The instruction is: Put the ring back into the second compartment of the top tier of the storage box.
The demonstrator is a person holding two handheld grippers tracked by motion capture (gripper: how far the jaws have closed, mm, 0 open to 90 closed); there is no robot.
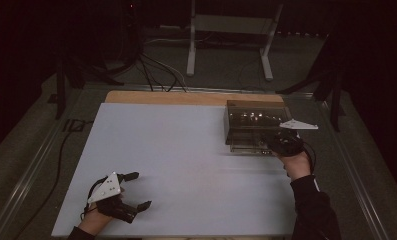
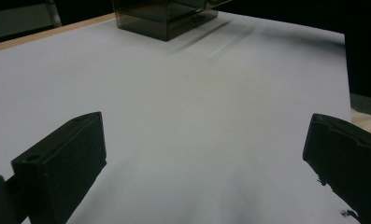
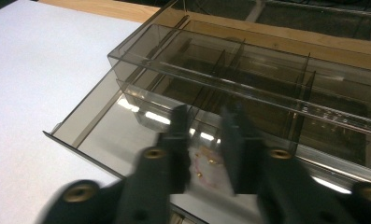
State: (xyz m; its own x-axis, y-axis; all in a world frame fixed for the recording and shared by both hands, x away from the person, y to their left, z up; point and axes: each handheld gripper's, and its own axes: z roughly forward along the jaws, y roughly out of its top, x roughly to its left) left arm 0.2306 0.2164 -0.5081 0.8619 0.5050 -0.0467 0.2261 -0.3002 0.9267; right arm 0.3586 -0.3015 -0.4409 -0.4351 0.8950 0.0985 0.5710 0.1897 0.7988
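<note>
My right gripper [image 3: 205, 116] sits at the front of the smoky clear plastic box [image 1: 256, 117], at the far right of the white table [image 1: 186, 160]. Its jaws stand a little apart over the pulled-out drawer [image 3: 127, 135], gripping nothing. My left gripper [image 1: 134, 191] rests near the front left edge, jaws spread wide, empty.
</note>
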